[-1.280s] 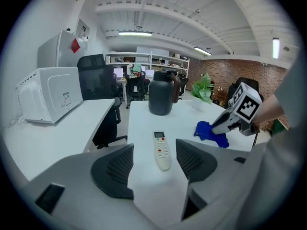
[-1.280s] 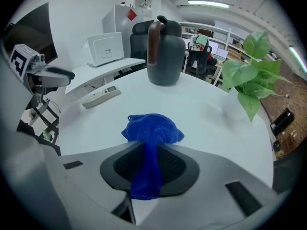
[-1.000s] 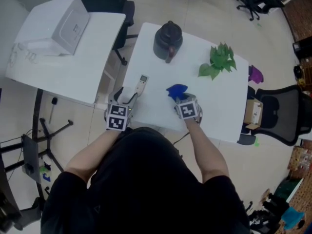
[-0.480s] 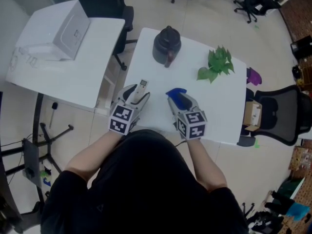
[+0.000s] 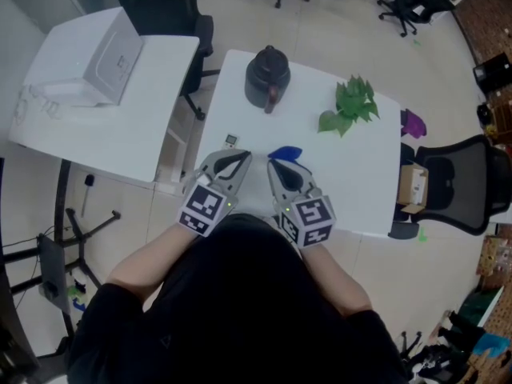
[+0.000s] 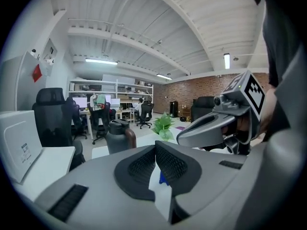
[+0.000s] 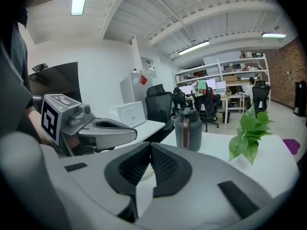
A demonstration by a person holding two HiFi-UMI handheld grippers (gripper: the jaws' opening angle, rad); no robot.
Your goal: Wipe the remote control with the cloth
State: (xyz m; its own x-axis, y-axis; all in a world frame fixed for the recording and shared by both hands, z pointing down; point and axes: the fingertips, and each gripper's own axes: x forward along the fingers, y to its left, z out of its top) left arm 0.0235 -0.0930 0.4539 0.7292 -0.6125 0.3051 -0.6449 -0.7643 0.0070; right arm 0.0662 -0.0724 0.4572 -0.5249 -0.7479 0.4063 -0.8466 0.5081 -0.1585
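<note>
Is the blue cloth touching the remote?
Apart. The head view shows bare white table between the blue cloth and the remote.

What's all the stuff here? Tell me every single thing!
table: one, white, in the middle
remote control: one, whitish, table's left side, only its end showing
cloth: one, blue, on the table, near the middle
jug: one, dark grey, table's far side
plant: one, green, table's far right
purple thing: one, off the table's right edge
side table: one, white, on the left
white box: one, on the side table
office chairs: several, black, right and beyond
cardboard box: one, brown, beside the nearest chair
left gripper: one, grey, above the near edge, jaws just closed, empty
right gripper: one, grey, beside it, jaws just closed, empty
</note>
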